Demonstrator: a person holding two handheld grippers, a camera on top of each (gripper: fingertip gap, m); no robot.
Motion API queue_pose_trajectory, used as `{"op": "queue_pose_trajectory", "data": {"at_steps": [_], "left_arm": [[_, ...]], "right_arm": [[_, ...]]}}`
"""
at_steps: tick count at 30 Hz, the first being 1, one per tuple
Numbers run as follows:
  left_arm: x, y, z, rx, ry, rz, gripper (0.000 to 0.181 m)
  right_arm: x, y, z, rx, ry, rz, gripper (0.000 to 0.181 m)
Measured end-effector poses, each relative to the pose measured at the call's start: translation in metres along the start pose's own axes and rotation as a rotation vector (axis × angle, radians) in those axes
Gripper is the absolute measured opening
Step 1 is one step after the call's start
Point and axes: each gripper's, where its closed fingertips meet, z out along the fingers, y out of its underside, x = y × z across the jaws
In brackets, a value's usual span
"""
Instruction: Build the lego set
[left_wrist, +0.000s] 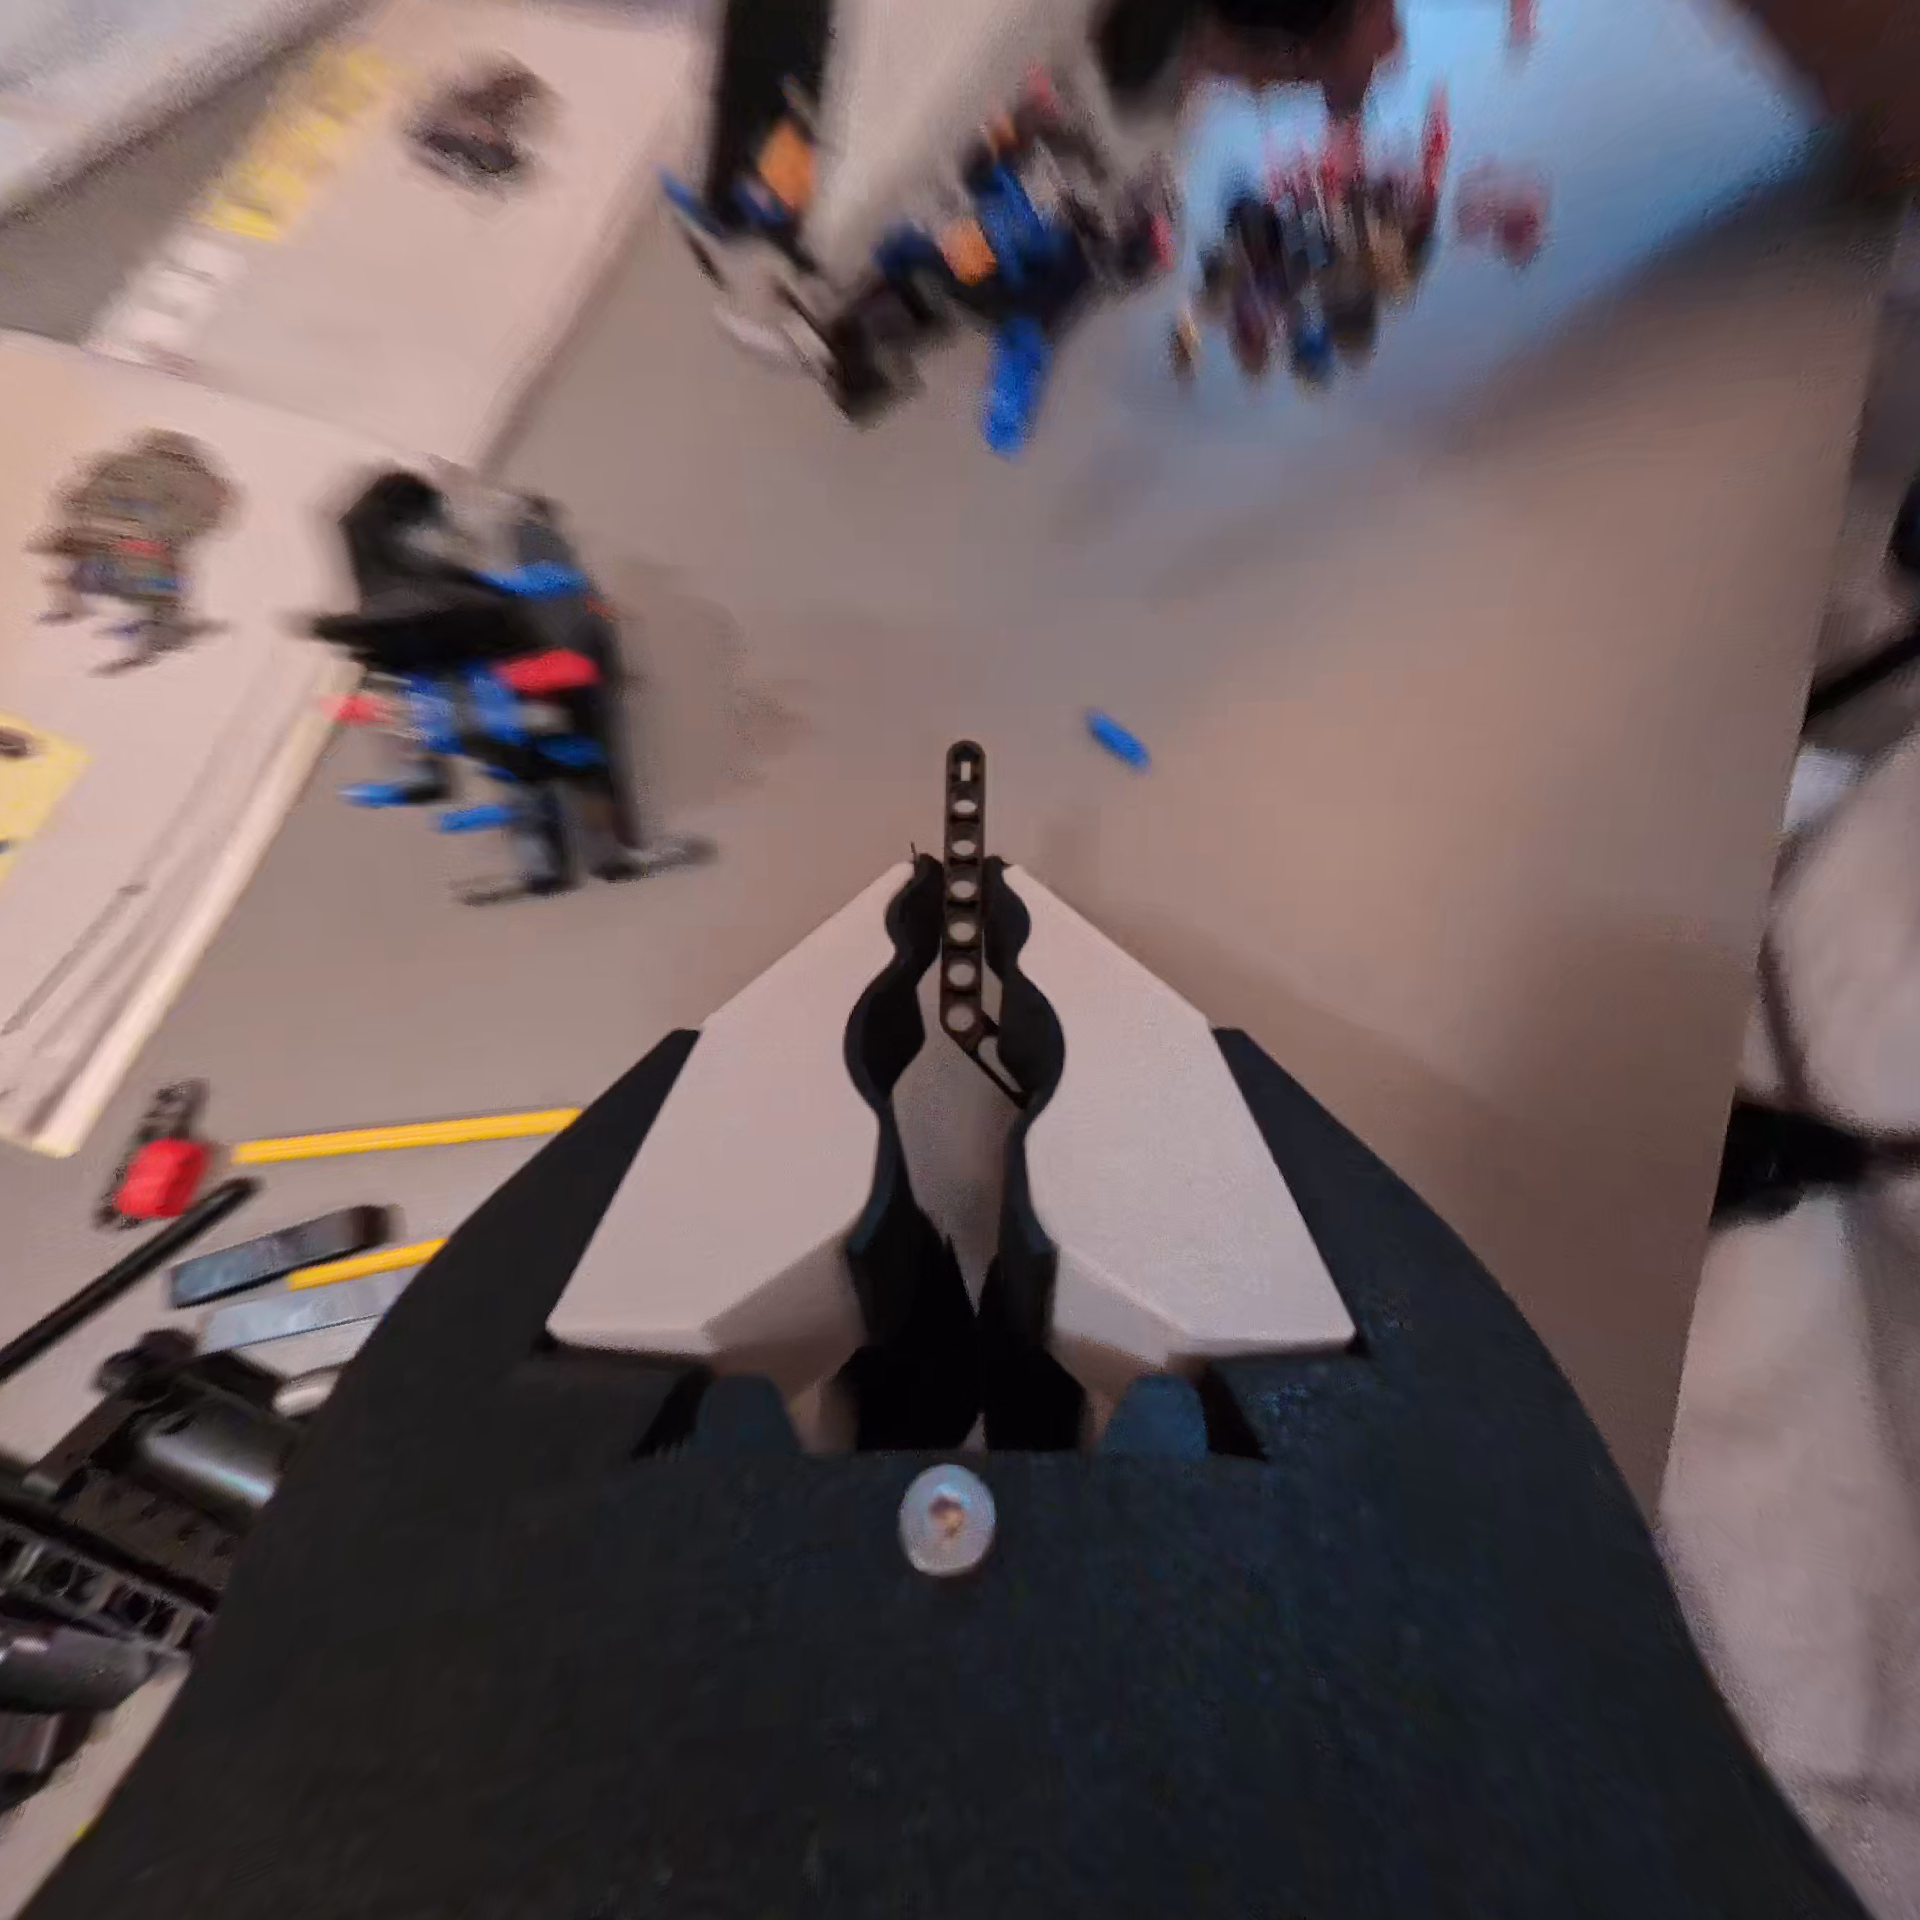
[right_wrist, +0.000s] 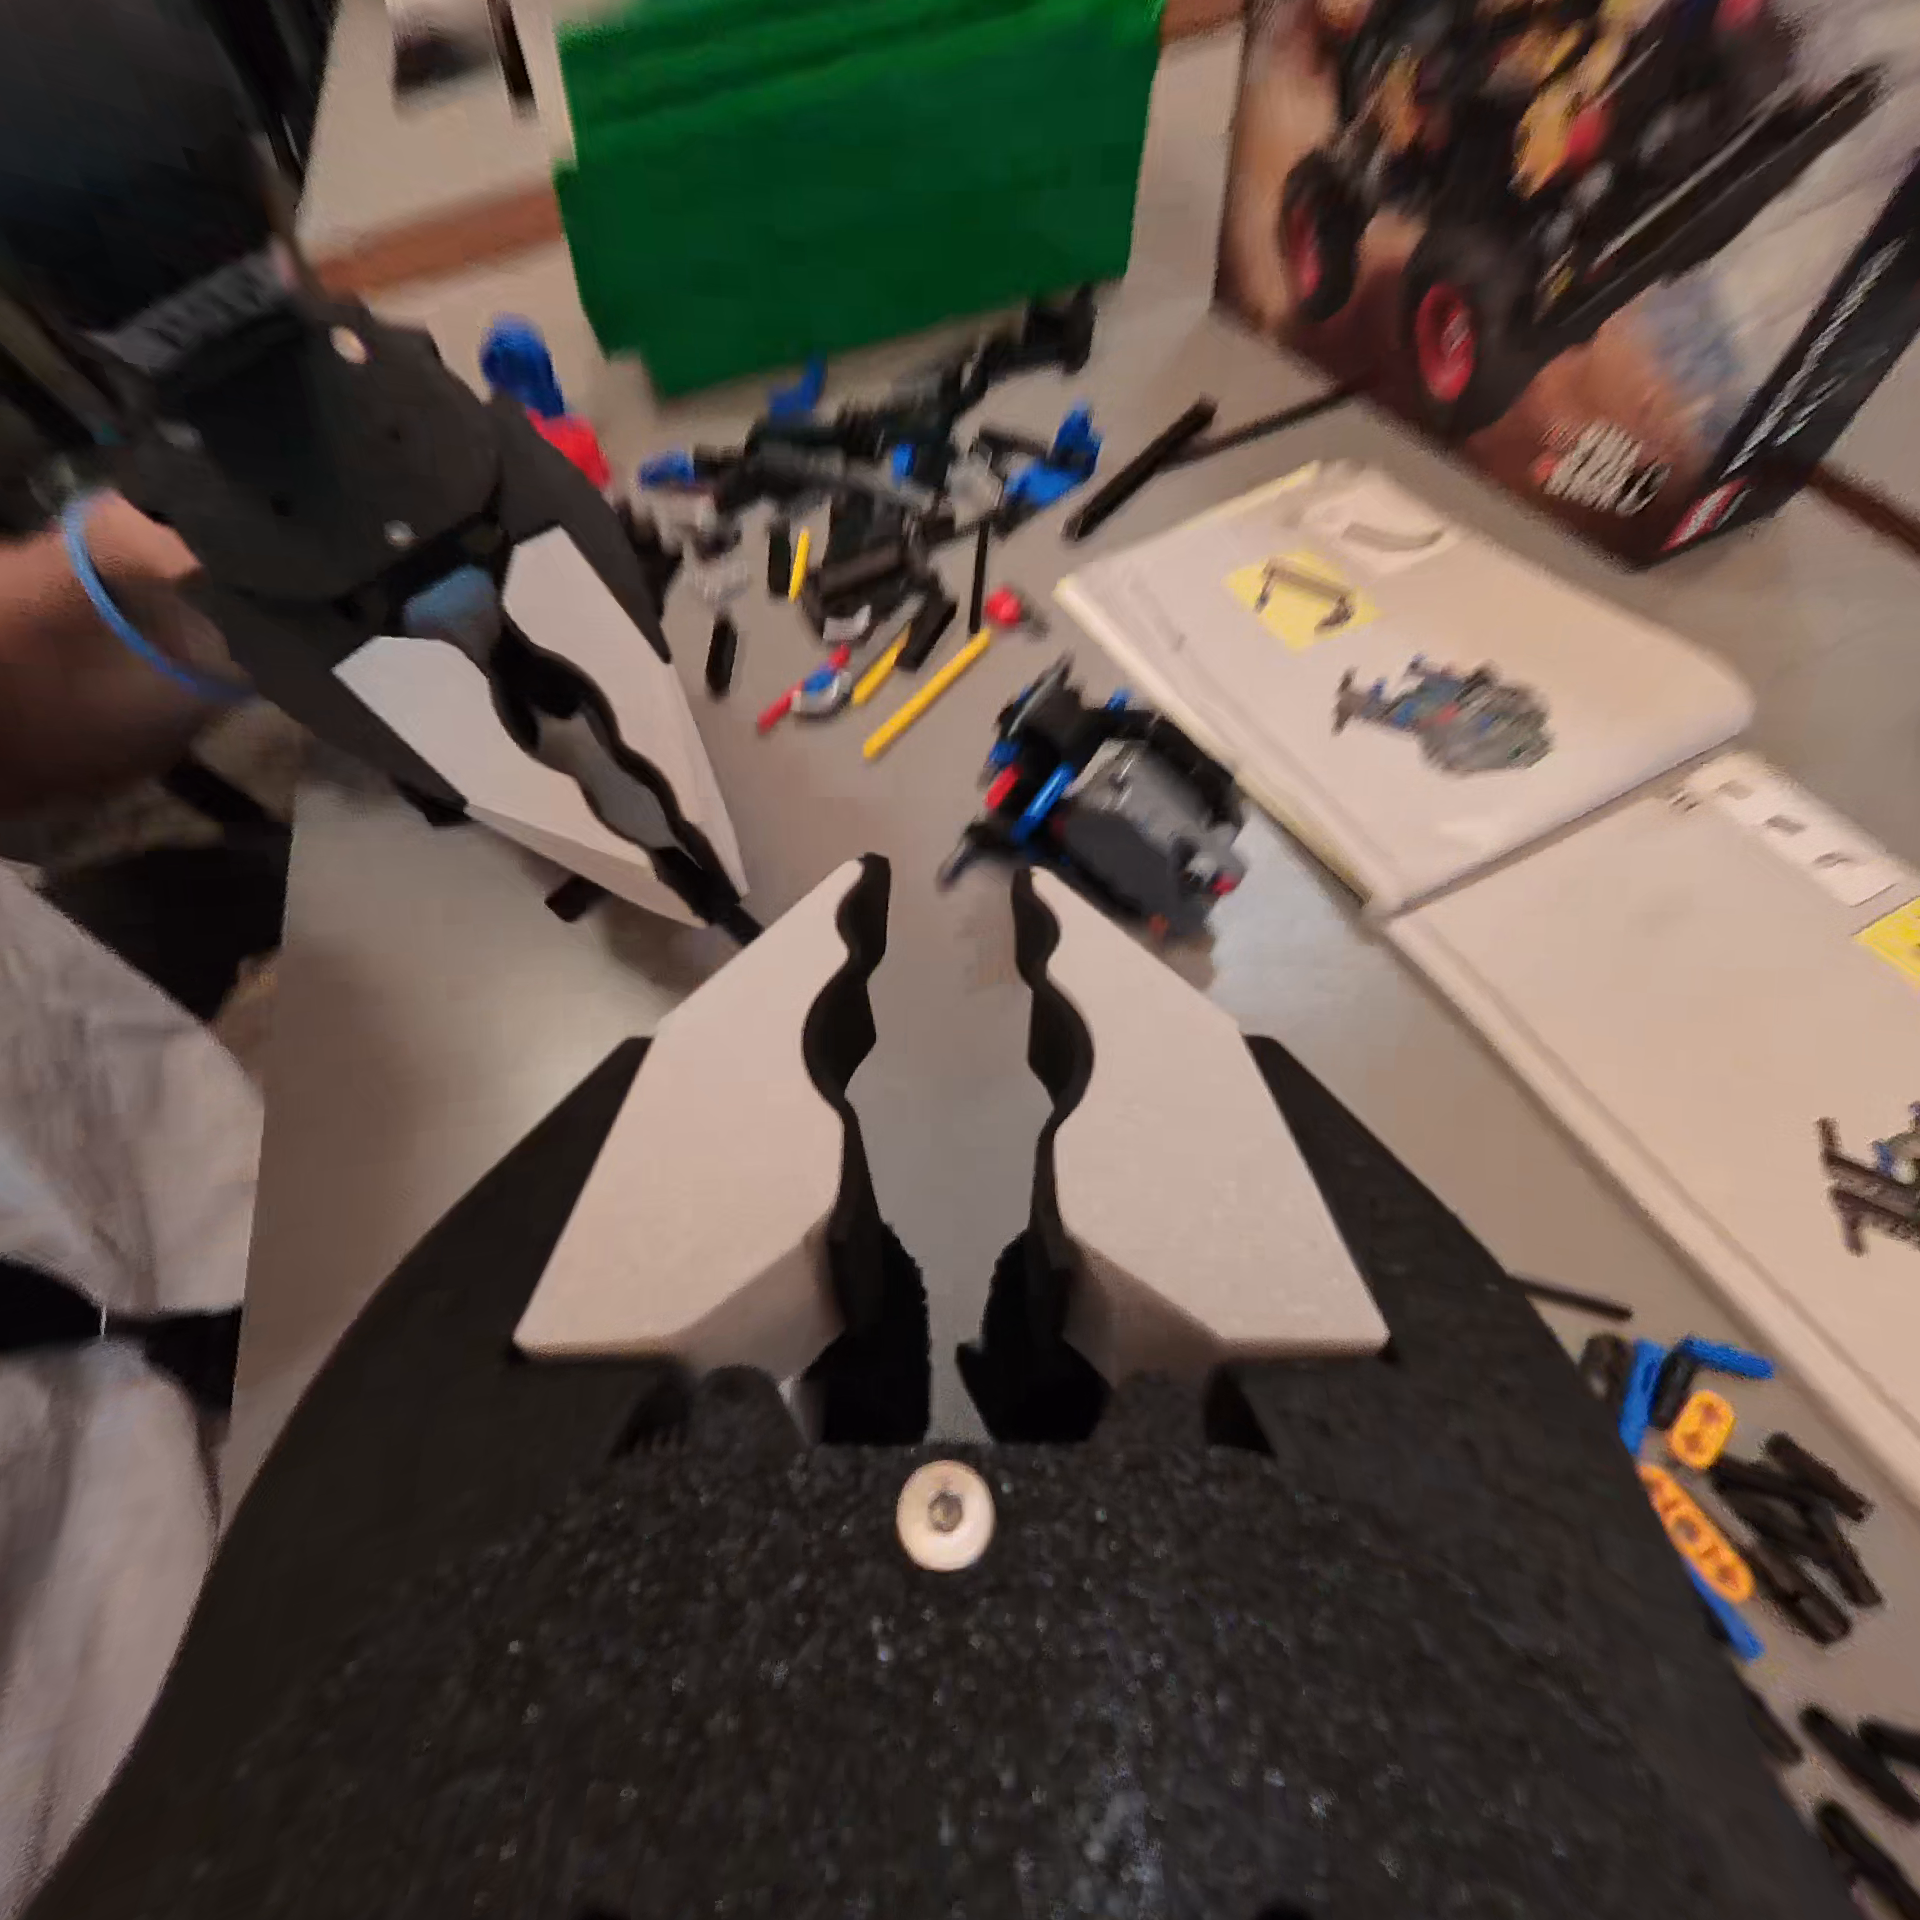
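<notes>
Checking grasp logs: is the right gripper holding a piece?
No, the right gripper has its jaws apart with only bare table between them.

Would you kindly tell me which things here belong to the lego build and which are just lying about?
Belongs to the build:
- black beam, held in left claw
- right claw, open
- half-built model
- manual
- loose parts pile
- yellow axle

Lying about:
- green bin
- set box
</notes>
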Motion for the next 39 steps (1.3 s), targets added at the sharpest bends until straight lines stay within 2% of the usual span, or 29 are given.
{"op": "queue_pose_trajectory", "data": {"at_steps": [1,4,6,8,10,13,16,20,25,30,36,39], "left_arm": [[-0.015,-0.017,-0.009,0.087,-0.013,-0.088,0.005],[-0.059,-0.079,-0.052,0.434,0.066,-0.394,0.005],[-0.081,-0.116,-0.084,0.675,0.21,-0.538,0.005],[-0.099,-0.136,-0.109,0.883,0.31,-0.597,0.005],[-0.107,-0.141,-0.112,0.962,0.397,-0.629,0.005],[-0.093,-0.143,-0.095,0.954,0.506,-0.618,0.005],[-0.065,-0.141,-0.076,0.892,0.611,-0.587,0.005],[-0.044,-0.13,-0.053,0.819,0.603,-0.542,0.005],[-0.03,-0.123,-0.043,0.765,0.615,-0.531,0.006],[-0.023,-0.119,-0.037,0.694,0.523,-0.378,0.006],[-0.014,-0.093,-0.023,0.469,0.233,0.122,0.005],[-0.01,-0.085,-0.02,0.408,0.175,0.232,0.005]], "right_arm": [[0.006,-0.013,-0.003,0.076,0.001,0.014,0.024],[0.026,-0.039,-0.013,0.252,0.06,-0.008,0.03],[0.029,-0.045,-0.015,0.301,0.096,-0.046,0.032],[0.019,-0.046,-0.012,0.317,0.076,-0.07,0.032],[0.006,-0.045,-0.005,0.322,0.024,-0.069,0.031],[-0.012,-0.052,0.0,0.358,-0.088,-0.011,0.031],[-0.013,-0.063,-0.007,0.439,-0.163,0.084,0.031],[-0.015,-0.068,-0.012,0.527,-0.245,0.169,0.03],[-0.023,-0.065,-0.007,0.509,-0.286,0.164,0.021],[-0.029,-0.058,-0.01,0.473,-0.284,0.076,0.008],[-0.038,-0.023,-0.004,0.277,-0.282,-0.187,0.008],[-0.04,-0.014,-0.003,0.245,-0.237,-0.309,0.008]]}}
